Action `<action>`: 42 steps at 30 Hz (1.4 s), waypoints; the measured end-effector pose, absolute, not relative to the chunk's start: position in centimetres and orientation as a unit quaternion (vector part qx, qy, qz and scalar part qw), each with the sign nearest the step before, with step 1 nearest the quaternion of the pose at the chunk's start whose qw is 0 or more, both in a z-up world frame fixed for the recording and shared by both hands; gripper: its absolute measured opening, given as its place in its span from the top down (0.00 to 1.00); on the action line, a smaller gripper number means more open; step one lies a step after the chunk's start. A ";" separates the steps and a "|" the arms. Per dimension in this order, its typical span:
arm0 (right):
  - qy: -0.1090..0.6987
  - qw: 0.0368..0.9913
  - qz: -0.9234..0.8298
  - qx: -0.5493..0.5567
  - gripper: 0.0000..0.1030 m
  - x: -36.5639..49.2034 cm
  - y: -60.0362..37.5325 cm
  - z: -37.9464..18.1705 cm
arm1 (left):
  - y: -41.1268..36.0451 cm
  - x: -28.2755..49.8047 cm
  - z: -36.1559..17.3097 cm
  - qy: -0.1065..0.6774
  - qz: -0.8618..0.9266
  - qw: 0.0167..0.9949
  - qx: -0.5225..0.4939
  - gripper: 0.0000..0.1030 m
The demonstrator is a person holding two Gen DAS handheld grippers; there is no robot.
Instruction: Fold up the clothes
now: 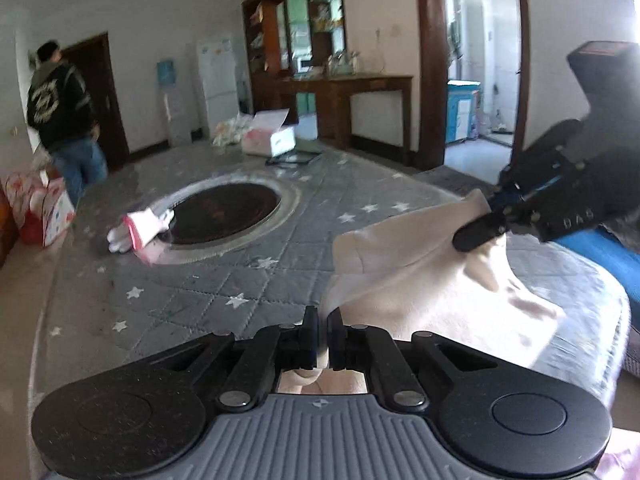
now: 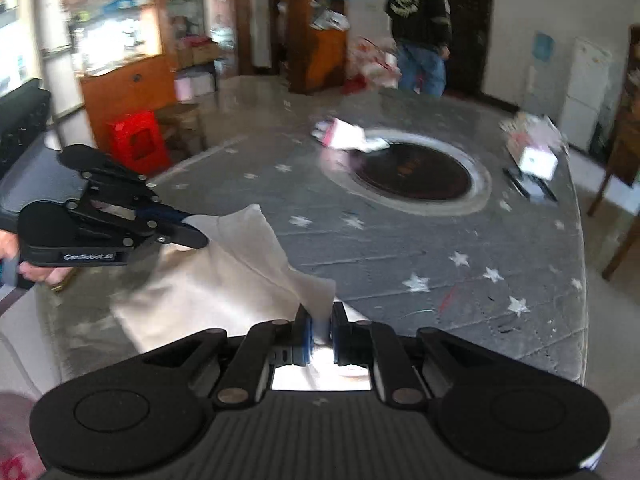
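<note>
Left claw and right claw each pinched tight on a corner of the cream garment, lifted over the quilted counter; we risk a corner slipping if we pull unevenly.

Home living/dining room. Round table with grey star-print quilted cover, dark inset centre. White fridge and wooden display cabinet upper centre of left view; open doorway upper right; person standing top of right view.
</note>
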State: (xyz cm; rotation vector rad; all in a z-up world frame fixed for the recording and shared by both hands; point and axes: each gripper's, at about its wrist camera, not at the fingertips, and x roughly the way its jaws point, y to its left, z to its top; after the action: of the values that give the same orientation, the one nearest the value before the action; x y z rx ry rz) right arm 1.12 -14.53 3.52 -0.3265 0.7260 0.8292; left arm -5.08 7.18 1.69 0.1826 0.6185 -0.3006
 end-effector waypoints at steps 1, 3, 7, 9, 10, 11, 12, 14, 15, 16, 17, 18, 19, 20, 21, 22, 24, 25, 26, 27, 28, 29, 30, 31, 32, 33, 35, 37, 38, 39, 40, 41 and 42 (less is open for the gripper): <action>0.351 0.841 0.383 -0.151 0.92 2.3 -14.3 2.7 | 7.2 -3.9 1.1 0.310 -0.140 0.936 0.087 0.95; 0.365 0.846 0.364 -0.137 0.91 4.3 -13.8 1.0 | 7.1 -1.7 -0.4 0.328 -0.126 0.933 0.082 0.95; 0.377 0.855 0.334 -0.121 0.88 6.6 -13.2 -2.5 | 7.0 0.9 -2.8 0.350 -0.101 0.928 0.077 0.91; 0.381 0.860 0.320 -0.112 0.84 7.3 -13.3 -3.6 | 7.0 1.4 -3.2 0.354 -0.095 0.927 0.075 0.88; 0.381 0.863 0.313 -0.107 0.80 7.5 -13.5 -3.9 | 7.1 1.6 -3.3 0.354 -0.091 0.928 0.074 0.86; 0.381 0.866 0.307 -0.102 0.74 7.7 -13.7 -4.2 | 7.2 1.8 -3.3 0.351 -0.086 0.929 0.074 0.81; 0.381 0.868 0.303 -0.096 0.74 7.9 -13.9 -4.2 | 7.3 1.9 -3.3 0.348 -0.082 0.931 0.075 0.77; 0.380 0.873 0.295 -0.085 0.72 8.1 -14.5 -4.1 | 7.6 2.3 -3.1 0.345 -0.067 0.934 0.073 0.63; 0.381 0.874 0.291 -0.079 0.72 8.1 -14.7 -4.0 | 7.9 2.5 -3.1 0.345 -0.060 0.934 0.067 0.60; 0.381 0.876 0.288 -0.073 0.71 8.2 -15.0 -3.9 | 8.2 2.7 -3.0 0.345 -0.053 0.935 0.062 0.55; 0.380 0.877 0.285 -0.072 0.71 8.4 -15.1 -3.7 | 8.5 2.9 -3.0 0.345 -0.046 0.936 0.057 0.53; 0.376 0.879 0.284 -0.073 0.71 8.2 -15.2 -3.4 | 8.9 3.0 -2.9 0.345 -0.038 0.936 0.052 0.54; 0.372 0.881 0.284 -0.074 0.71 8.1 -15.2 -3.2 | 9.2 2.9 -2.7 0.343 -0.032 0.938 0.048 0.54; 0.369 0.881 0.286 -0.073 0.71 8.1 -15.2 -2.9 | 9.4 2.6 -2.4 0.337 -0.029 0.940 0.045 0.54; 0.363 0.883 0.289 -0.072 0.71 7.9 -15.2 -2.4 | 9.6 2.2 -2.0 0.329 -0.026 0.943 0.043 0.54; 0.360 0.883 0.293 -0.073 0.71 7.7 -15.0 -2.0 | 9.8 1.8 -1.6 0.321 -0.024 0.946 0.042 0.54; 0.357 0.881 0.302 -0.076 0.71 7.4 -14.5 -1.5 | 10.0 1.1 -0.9 0.310 -0.019 0.950 0.038 0.54; 0.356 0.879 0.307 -0.078 0.71 7.2 -14.1 -1.4 | 10.1 0.7 -0.6 0.307 -0.022 0.951 0.031 0.56; 0.358 0.875 0.315 -0.080 0.71 7.1 -13.7 -1.4 | 10.1 0.2 -0.3 0.305 -0.029 0.951 0.027 0.56; 0.360 0.873 0.319 -0.081 0.72 7.0 -13.3 -1.5 | 9.9 -0.3 -0.3 0.306 -0.041 0.951 0.027 0.56; 0.363 0.870 0.323 -0.083 0.72 7.0 -12.8 -1.7 | 9.6 -0.8 -0.2 0.307 -0.052 0.950 0.027 0.56; 0.367 0.868 0.323 -0.084 0.72 7.2 -12.5 -2.0 | 9.3 -1.3 -0.2 0.309 -0.063 0.949 0.030 0.57; 0.371 0.867 0.322 -0.084 0.72 7.3 -12.1 -2.3 | 9.0 -1.7 -0.4 0.312 -0.073 0.946 0.036 0.59; 0.376 0.865 0.321 -0.084 0.72 7.5 -11.7 -2.7 | 8.6 -2.2 -0.7 0.316 -0.083 0.944 0.042 0.61; 0.382 0.865 0.317 -0.081 0.72 7.8 -11.5 -3.1 | 8.2 -2.6 -0.9 0.320 -0.092 0.942 0.046 0.62; 0.387 0.864 0.313 -0.077 0.72 8.1 -11.3 -3.6 | 8.0 -2.8 -1.3 0.327 -0.096 0.939 0.047 0.63; 0.388 0.866 0.307 -0.075 0.72 8.4 -11.1 -4.0 | 7.9 -3.1 -2.2 0.340 -0.097 0.934 0.046 0.63; 0.384 0.867 0.307 -0.077 0.72 8.3 -11.0 -3.6 | 8.1 -3.6 -2.8 0.347 -0.088 0.933 0.041 0.63; 0.380 0.868 0.308 -0.079 0.72 8.1 -10.9 -3.3 | 8.4 -3.7 -2.8 0.347 -0.084 0.934 0.030 0.63; 0.376 0.870 0.309 -0.082 0.72 8.0 -10.8 -3.0 | 8.8 -3.9 -2.8 0.347 -0.081 0.934 0.019 0.63; 0.371 0.869 0.315 -0.084 0.72 7.7 -10.7 -2.6 | 9.1 -4.0 -2.8 0.346 -0.076 0.935 0.010 0.63; 0.367 0.869 0.321 -0.086 0.72 7.5 -10.5 -2.2 | 9.3 -4.3 -2.6 0.343 -0.071 0.937 0.003 0.62; 0.366 0.865 0.331 -0.087 0.72 7.1 -10.1 -2.1 | 9.5 -4.5 -2.5 0.340 -0.066 0.938 0.001 0.62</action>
State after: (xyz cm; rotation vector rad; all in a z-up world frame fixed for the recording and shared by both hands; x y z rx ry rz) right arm 7.13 -10.12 -2.05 -0.1832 0.7670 0.6940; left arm -4.51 9.49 -2.50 0.0016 0.6948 -0.1340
